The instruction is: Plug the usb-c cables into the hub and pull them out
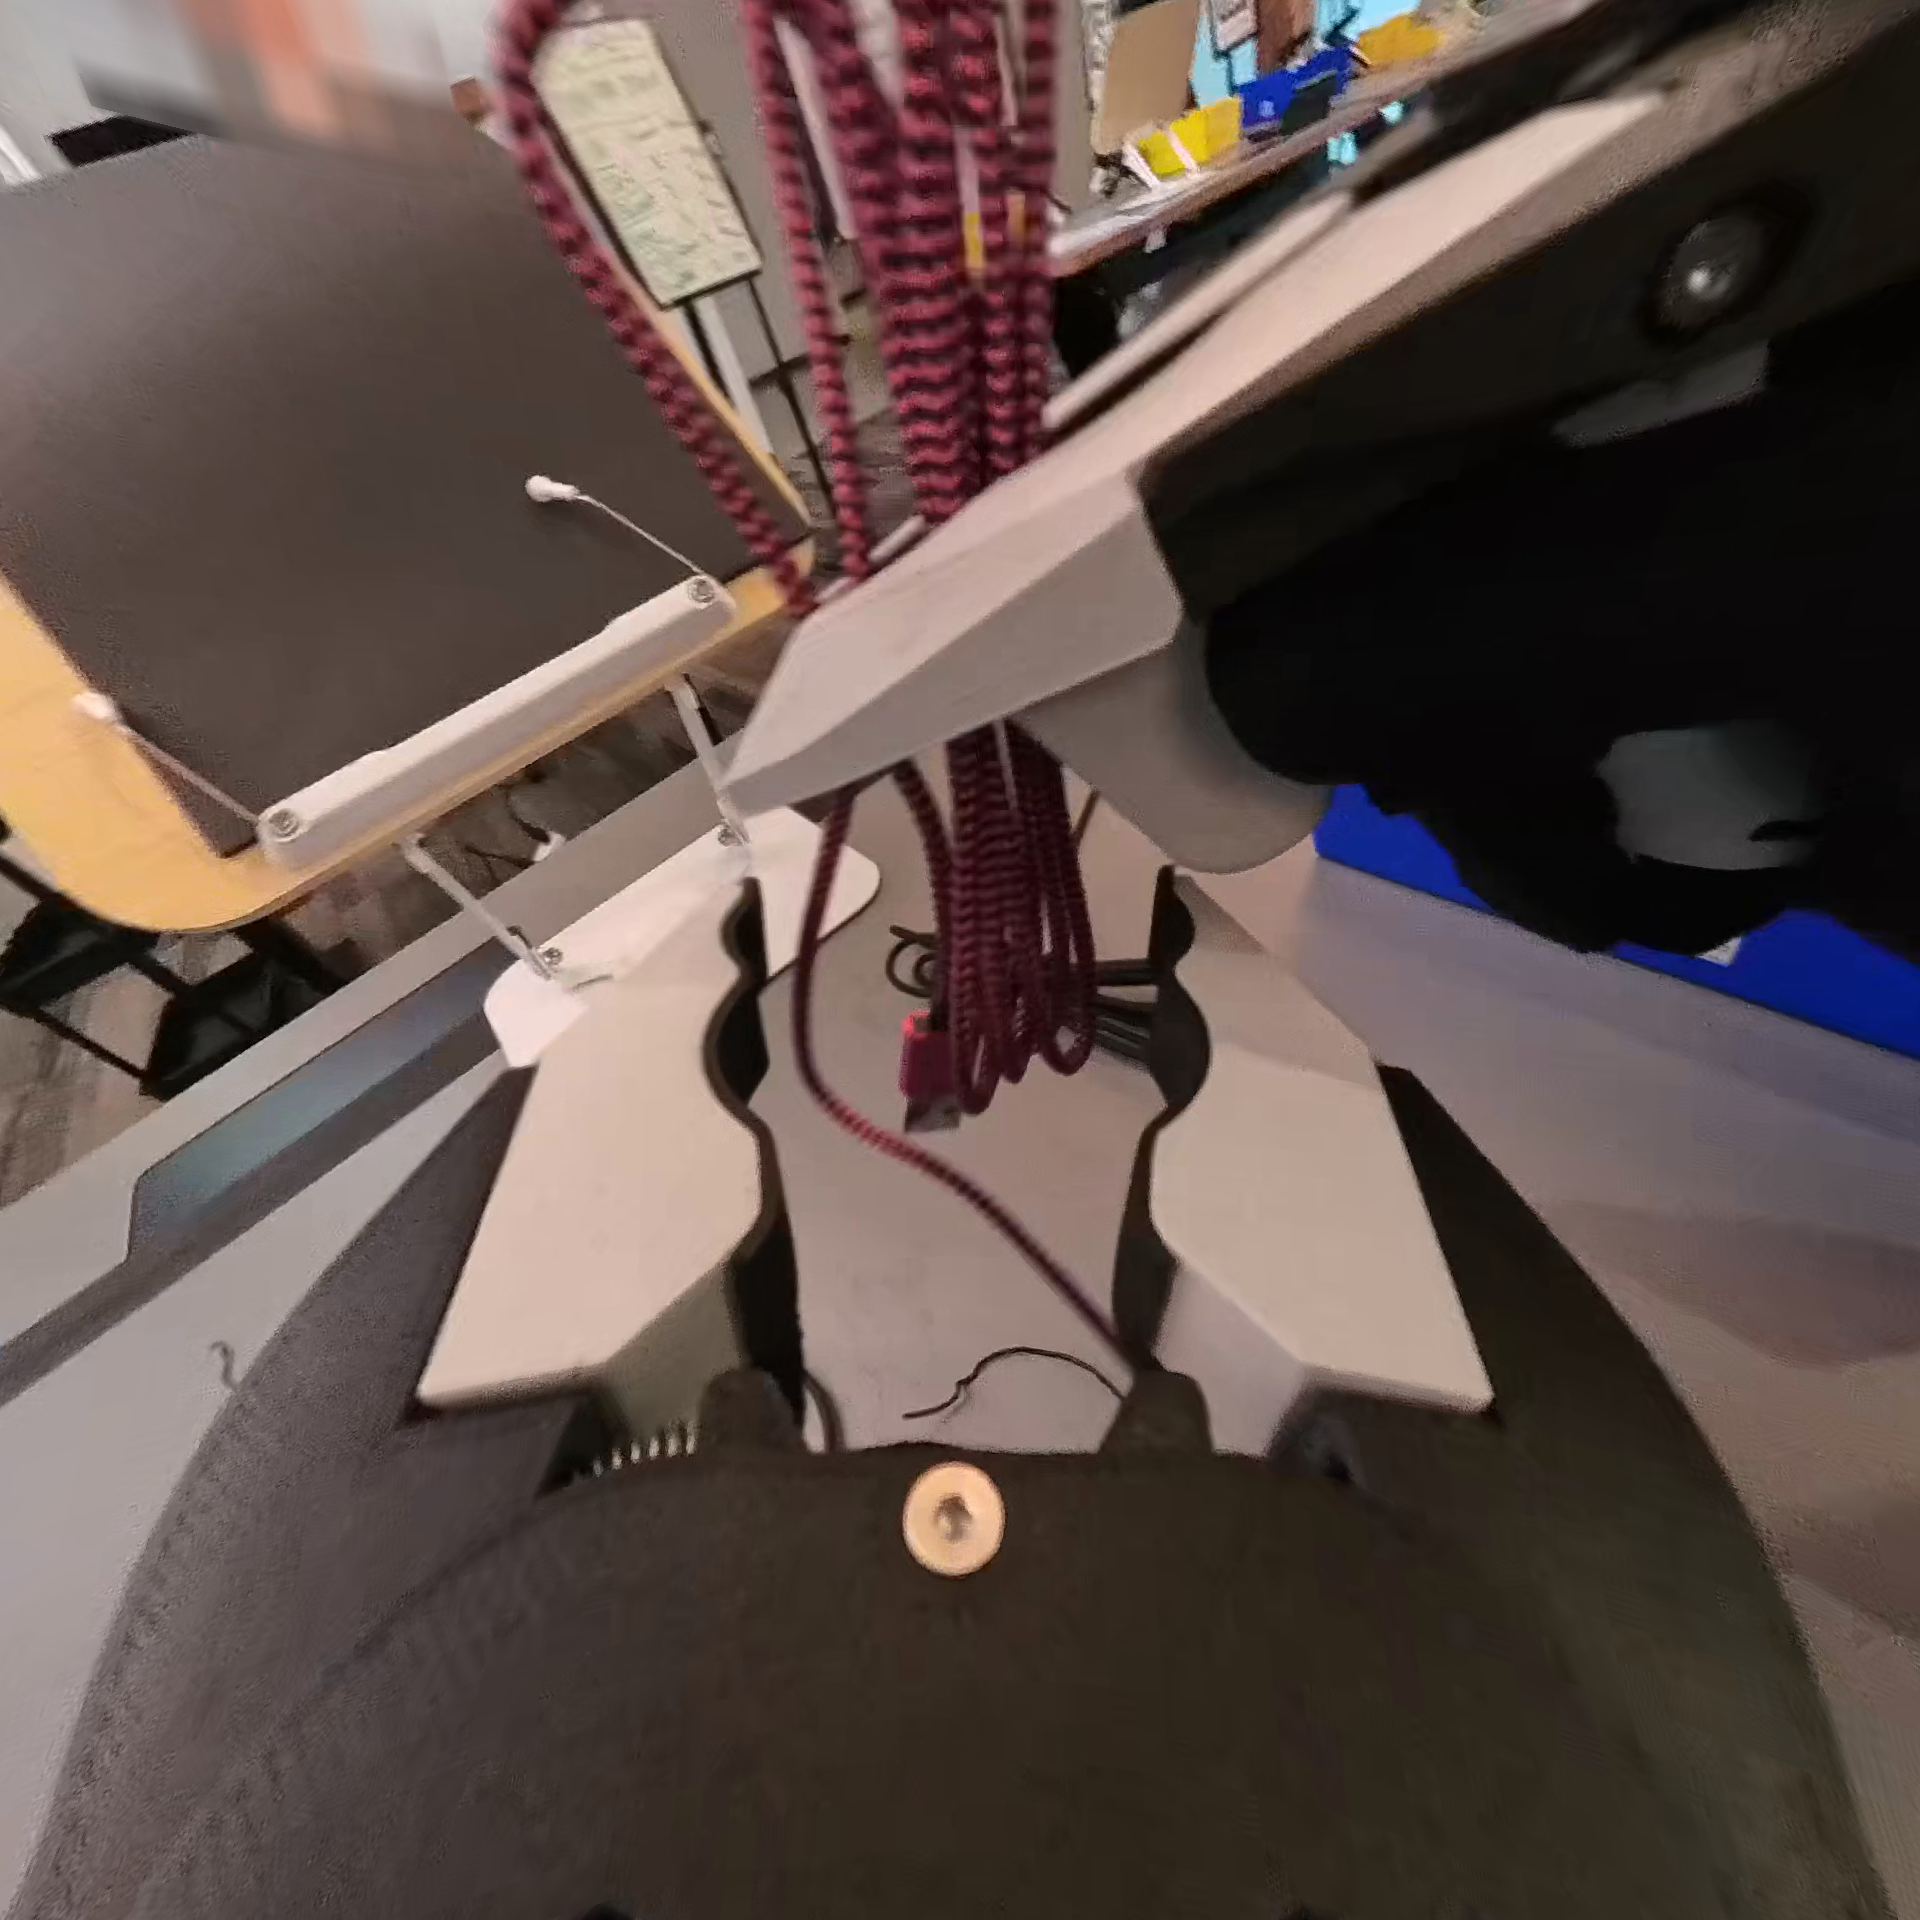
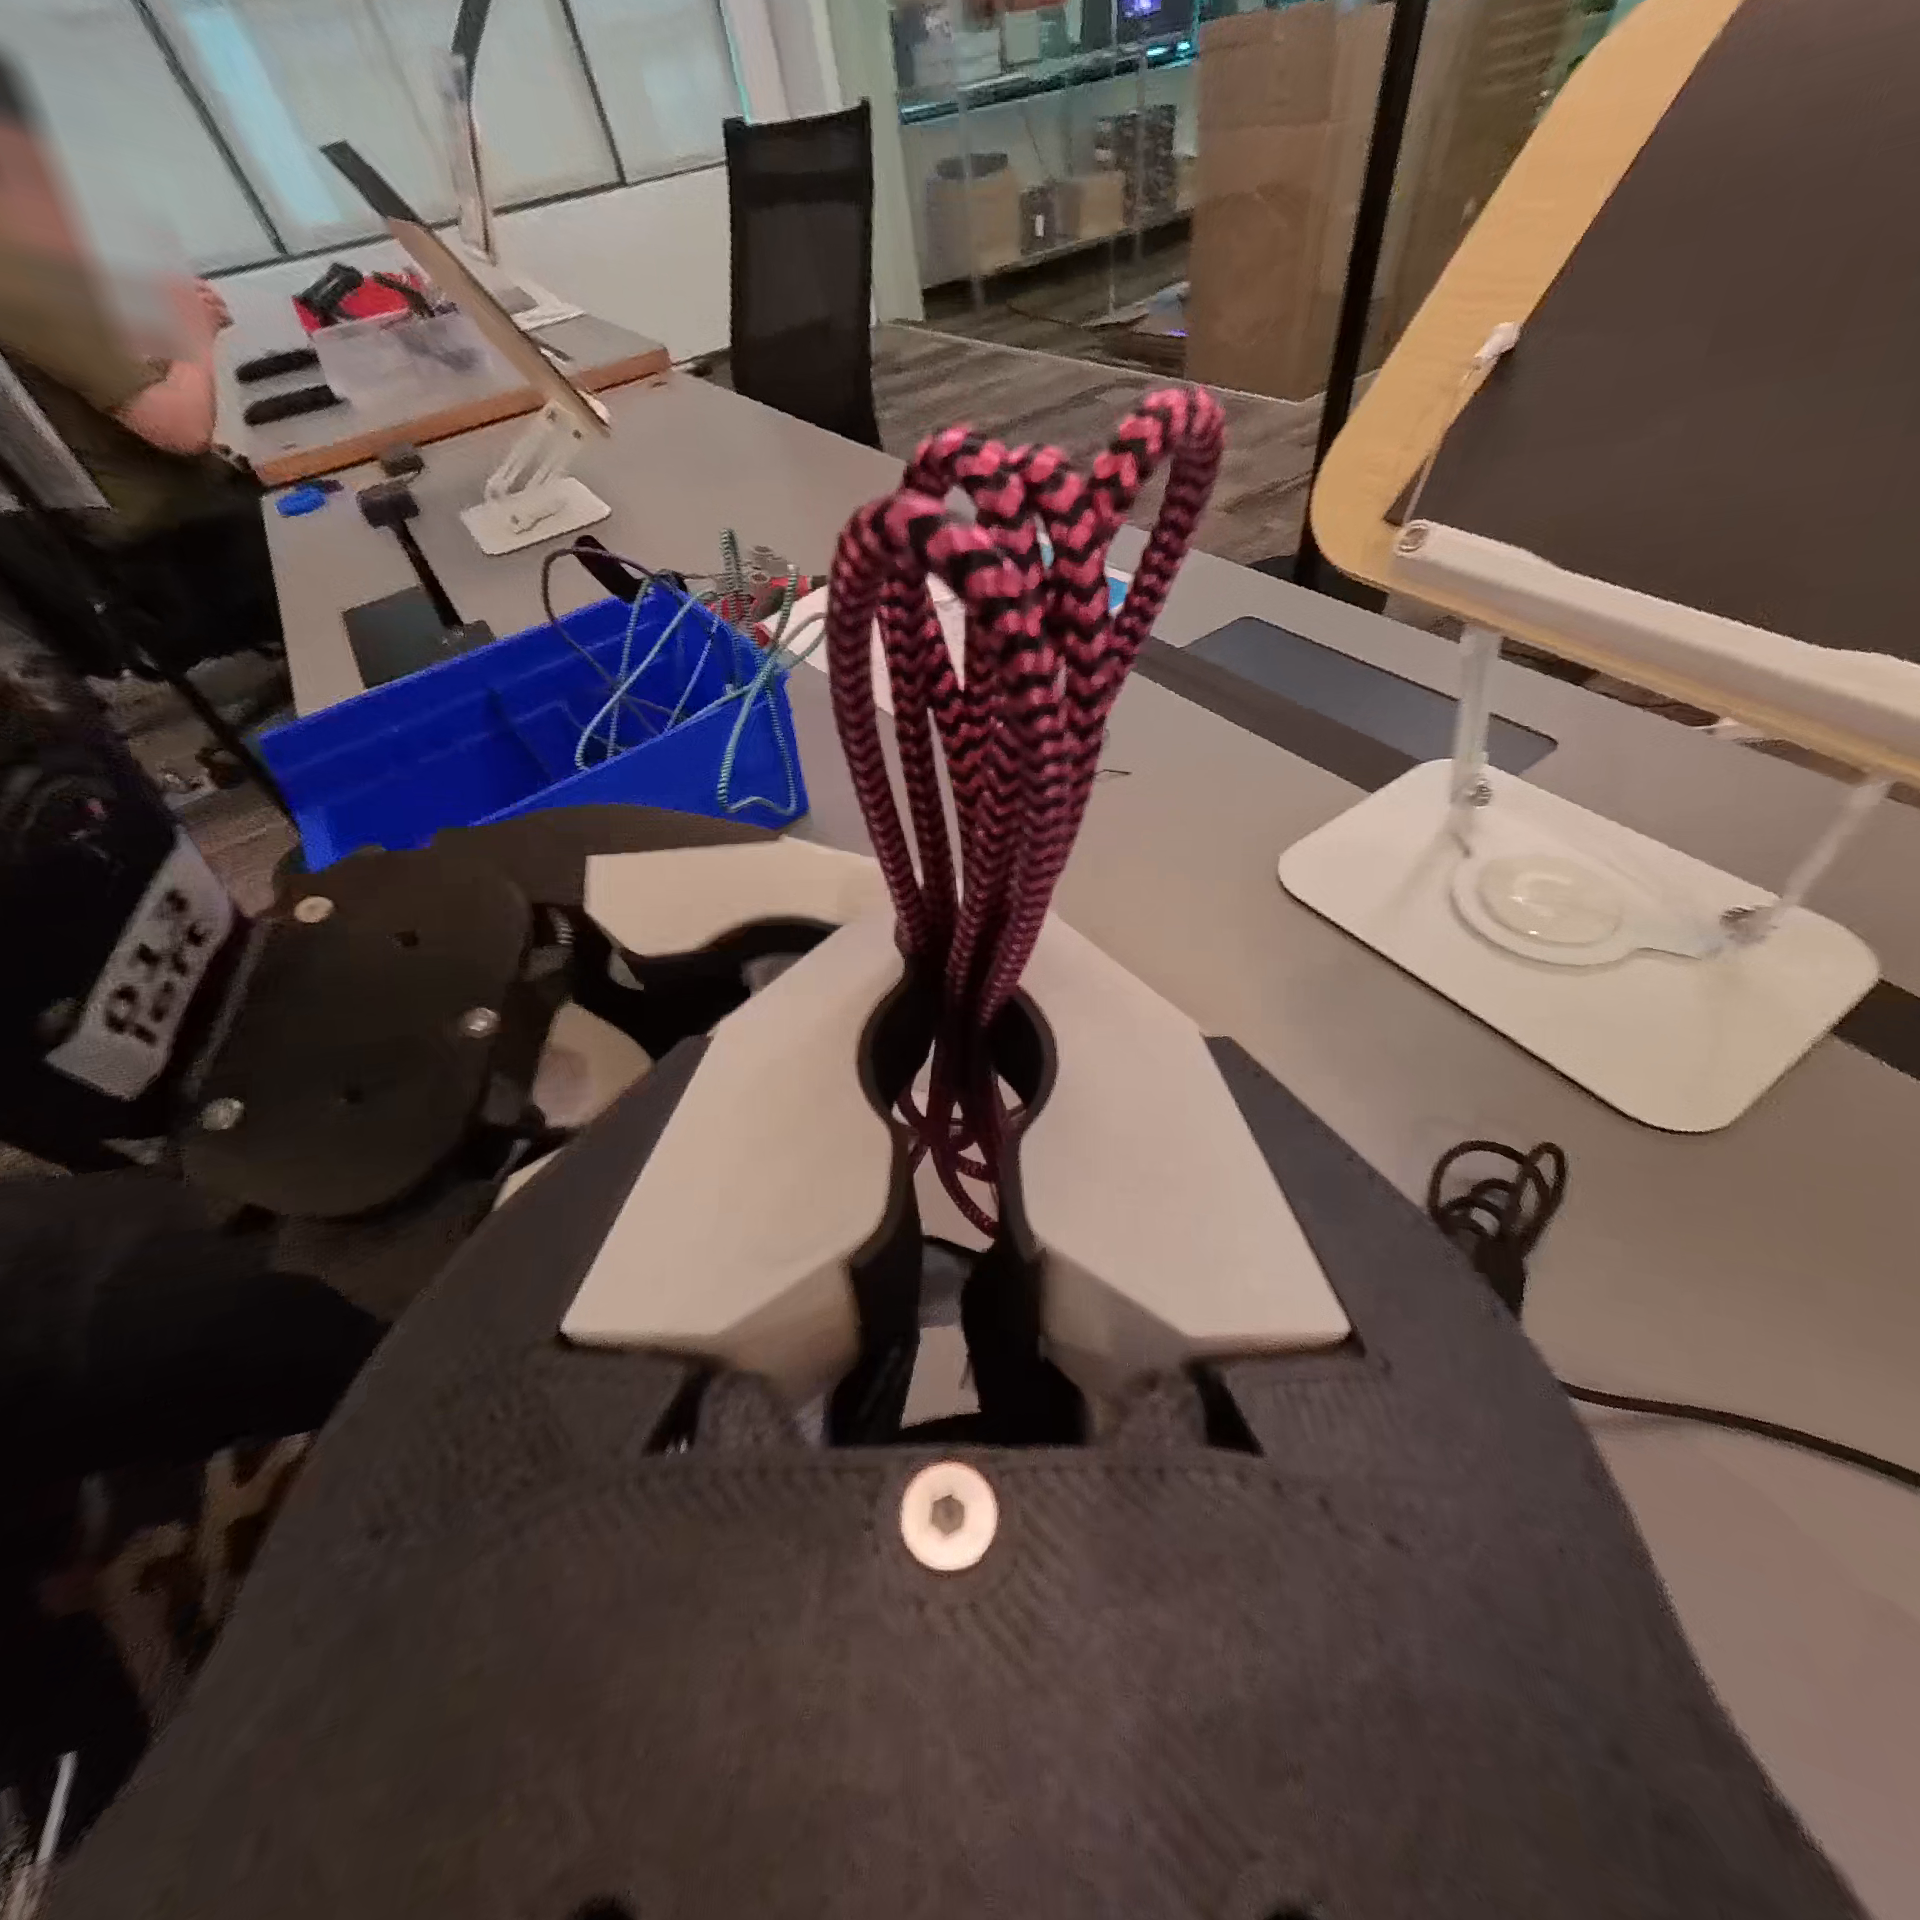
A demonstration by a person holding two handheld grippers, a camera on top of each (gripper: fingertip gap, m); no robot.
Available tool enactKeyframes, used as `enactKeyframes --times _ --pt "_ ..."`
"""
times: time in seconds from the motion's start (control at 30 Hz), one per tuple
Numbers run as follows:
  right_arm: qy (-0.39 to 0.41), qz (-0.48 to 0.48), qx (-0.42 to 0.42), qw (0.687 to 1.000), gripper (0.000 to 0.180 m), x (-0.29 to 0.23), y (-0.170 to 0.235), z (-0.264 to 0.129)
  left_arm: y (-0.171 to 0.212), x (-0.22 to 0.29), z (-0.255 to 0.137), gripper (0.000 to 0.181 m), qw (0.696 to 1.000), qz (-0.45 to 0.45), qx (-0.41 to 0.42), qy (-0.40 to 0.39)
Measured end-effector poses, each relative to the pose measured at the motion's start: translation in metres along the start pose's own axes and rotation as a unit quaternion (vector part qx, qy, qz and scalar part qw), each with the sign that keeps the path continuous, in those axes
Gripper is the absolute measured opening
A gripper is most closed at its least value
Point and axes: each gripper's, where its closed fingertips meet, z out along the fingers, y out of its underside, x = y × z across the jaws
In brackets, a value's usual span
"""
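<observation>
A: Where's the cable bundle [image 2: 997, 665] right now?

B: The right tool [image 2: 956, 997] is clamped on it. The pink-and-black braided loops fan up toward 12 o'clock past its tips, and the tails hang below

A: And the left tool [image 1: 956, 997]?

B: Its jaws stand wide apart with nothing gripped. In its own view one plug [image 1: 925, 1070] dangles at the centre, just above the tabletop [image 1: 1455, 1091], with a single thin strand trailing back toward 5 o'clock. The right tool crosses in from 2 o'clock overhead

A: How will the cable behave?

B: I'd judge it light and floppy. The braid gives some grip, but the loops will swing and slide against each other, so holding the bundle steers nothing

A: So where to take hold?

B: On the rigid plug shell, close behind the metal tip, squarely across its flat sides. That's the only stiff part, and it needs to go in straight

A: Any hub in sight?

B: I can't pick one out in either view. At 10 o'clock of the bundle sits a blue bin [image 2: 499, 717] with other cables, nothing more
</observation>
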Motion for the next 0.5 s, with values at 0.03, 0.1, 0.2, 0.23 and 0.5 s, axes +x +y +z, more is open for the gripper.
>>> enactKeyframes --times 0.03,0.1,0.2,0.23,0.5 --pt "-0.012 0.006 0.001 1.0 0.004 -0.005 0.0 0.001 0.0 0.001 0.0 0.065 1.0 0.006 0.001 0.0" --pt "-0.011 0.007 -0.003 1.0 0.004 -0.006 0.002 0.003 -0.009 -0.005 -0.007 0.047 0.999 0.007 0.028 -0.017" --pt "-0.009 0.013 -0.002 1.0 0.004 -0.007 0.005 0.008 -0.004 -0.009 -0.004 0.038 1.0 0.014 0.008 -0.027" --pt "-0.003 0.011 -0.003 1.0 0.004 -0.006 0.006 0.009 -0.002 -0.01 -0.003 0.036 0.999 0.018 0.003 -0.032" --pt "-0.003 0.023 0.006 1.0 0.004 -0.009 0.005 0.013 0.0 -0.013 -0.002 0.004 0.999 0.021 -0.003 -0.043"
